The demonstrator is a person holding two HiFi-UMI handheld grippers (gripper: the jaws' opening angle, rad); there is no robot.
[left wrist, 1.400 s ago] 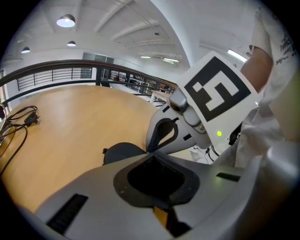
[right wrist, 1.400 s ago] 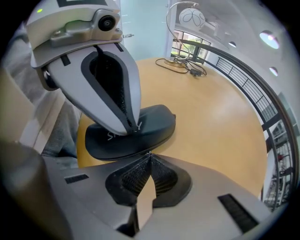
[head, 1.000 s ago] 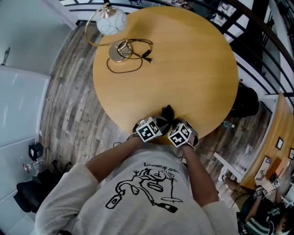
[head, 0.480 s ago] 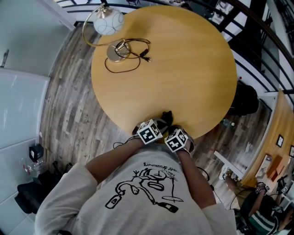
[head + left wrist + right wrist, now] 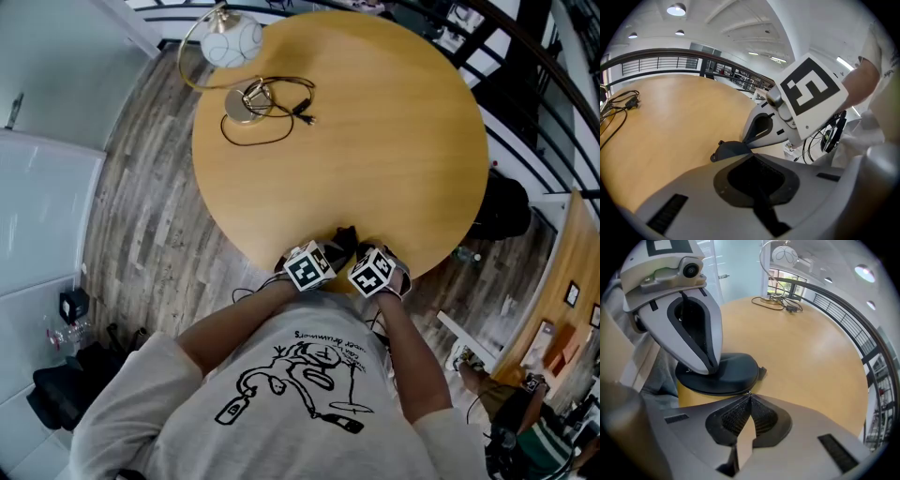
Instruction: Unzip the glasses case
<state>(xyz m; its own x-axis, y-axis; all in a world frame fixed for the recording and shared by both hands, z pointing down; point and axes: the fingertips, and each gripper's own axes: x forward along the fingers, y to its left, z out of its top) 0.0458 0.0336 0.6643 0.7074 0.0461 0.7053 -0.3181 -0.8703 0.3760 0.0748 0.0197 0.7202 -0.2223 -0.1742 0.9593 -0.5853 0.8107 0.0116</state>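
At the near edge of the round wooden table (image 5: 375, 141) the dark glasses case (image 5: 733, 373) lies flat, the left gripper (image 5: 747, 157) clamped on its end, apparently to steady it, while the right gripper (image 5: 749, 395) pinches the tiny zipper pull (image 5: 746, 392), seemingly ready to draw it round.

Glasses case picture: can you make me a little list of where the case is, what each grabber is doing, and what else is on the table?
Case: dark glasses case at the near edge of the round table; looks zipped shut
Left: left gripper shut on the case's end, holding it
Right: right gripper pinched at the case's seam, seemingly on the zipper pull
Far side: globe lamp and black cable
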